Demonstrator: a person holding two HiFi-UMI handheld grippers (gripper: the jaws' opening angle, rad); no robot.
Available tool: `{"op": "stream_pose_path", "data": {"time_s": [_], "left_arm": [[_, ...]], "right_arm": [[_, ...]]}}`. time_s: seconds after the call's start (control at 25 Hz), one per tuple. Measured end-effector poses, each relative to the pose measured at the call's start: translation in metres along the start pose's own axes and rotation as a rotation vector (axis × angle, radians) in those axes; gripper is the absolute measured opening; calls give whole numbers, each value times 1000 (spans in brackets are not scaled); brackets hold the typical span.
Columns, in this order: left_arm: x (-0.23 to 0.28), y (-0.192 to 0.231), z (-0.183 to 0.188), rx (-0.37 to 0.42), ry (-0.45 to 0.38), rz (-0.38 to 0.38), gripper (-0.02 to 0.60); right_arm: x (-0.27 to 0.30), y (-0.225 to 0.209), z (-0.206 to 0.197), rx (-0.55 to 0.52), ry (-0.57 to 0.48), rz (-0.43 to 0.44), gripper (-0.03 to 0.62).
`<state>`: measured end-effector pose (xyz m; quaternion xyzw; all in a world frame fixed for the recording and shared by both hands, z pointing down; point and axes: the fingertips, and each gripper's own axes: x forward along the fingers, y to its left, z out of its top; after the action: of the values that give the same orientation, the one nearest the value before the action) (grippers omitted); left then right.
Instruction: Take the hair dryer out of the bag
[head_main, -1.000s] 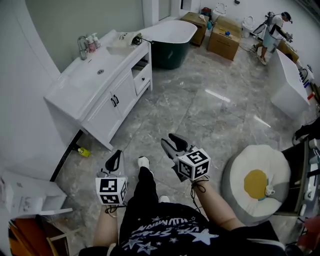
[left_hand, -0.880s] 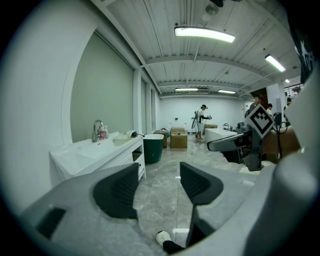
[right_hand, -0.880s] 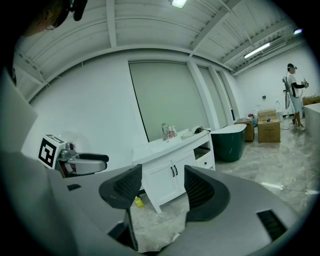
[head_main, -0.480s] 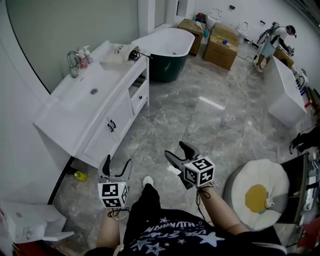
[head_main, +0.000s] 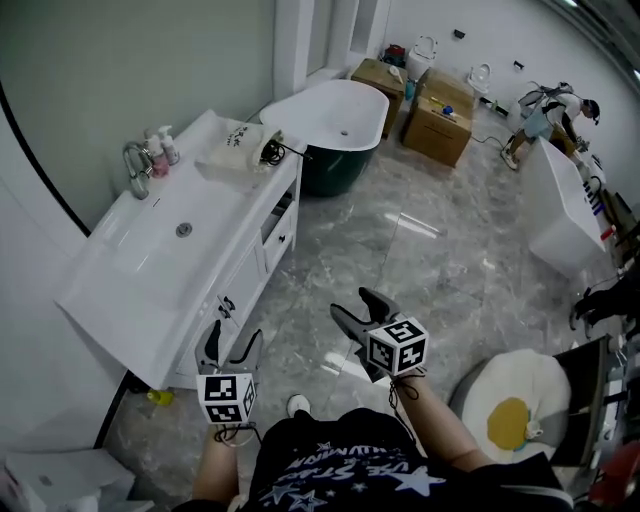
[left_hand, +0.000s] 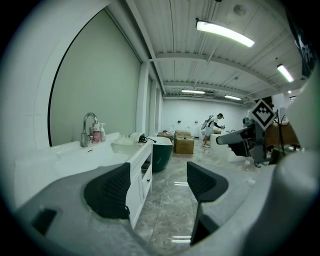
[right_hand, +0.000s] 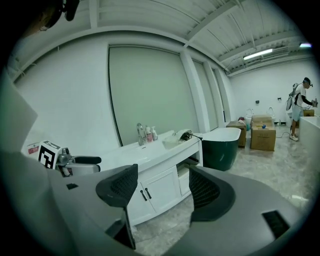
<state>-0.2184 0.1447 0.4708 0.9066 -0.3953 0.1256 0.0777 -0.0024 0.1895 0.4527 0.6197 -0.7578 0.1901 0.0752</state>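
Note:
A cream cloth bag (head_main: 238, 152) lies on the far end of the white vanity (head_main: 120, 300), with the black hair dryer (head_main: 270, 150) and its cord poking out of its right side. Both also show in the left gripper view, the bag (left_hand: 126, 143) and the hair dryer (left_hand: 142, 138), and in the right gripper view, the bag (right_hand: 176, 139) and the hair dryer (right_hand: 186, 134). My left gripper (head_main: 233, 340) and my right gripper (head_main: 358, 306) hang over the floor, well short of the bag. Each stands open with nothing between its fingers.
A dark green bathtub (head_main: 335, 115) stands just beyond the vanity. A tap (head_main: 135, 165) and bottles (head_main: 160, 145) sit by the sink. Cardboard boxes (head_main: 440, 105) and a person (head_main: 545, 115) are far off. A round egg-patterned cushion (head_main: 515, 400) is at my right.
I have walked forward along the vanity, so the bag is nearer. My left gripper went from shut to open, and the right gripper's jaws spread wider.

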Motion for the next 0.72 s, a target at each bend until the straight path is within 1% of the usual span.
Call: {"op": "stream_pose_path", "data": {"time_s": [0.2, 0.36, 0.44, 0.56, 0.72], "left_arm": [[31, 20, 4, -16, 10, -2, 353], [51, 33, 3, -37, 26, 25, 353], [64, 41, 6, -44, 31, 47, 353], [92, 53, 13, -35, 43, 86, 353], [139, 66, 29, -21, 47, 159, 353]], "right_arm": [[33, -17, 3, 13, 25, -11, 302], [59, -38, 8, 25, 32, -10, 298], [75, -50, 13, 25, 39, 5, 296], [109, -74, 26, 32, 33, 35, 290], [167, -115, 51, 34, 27, 106, 281]]}}
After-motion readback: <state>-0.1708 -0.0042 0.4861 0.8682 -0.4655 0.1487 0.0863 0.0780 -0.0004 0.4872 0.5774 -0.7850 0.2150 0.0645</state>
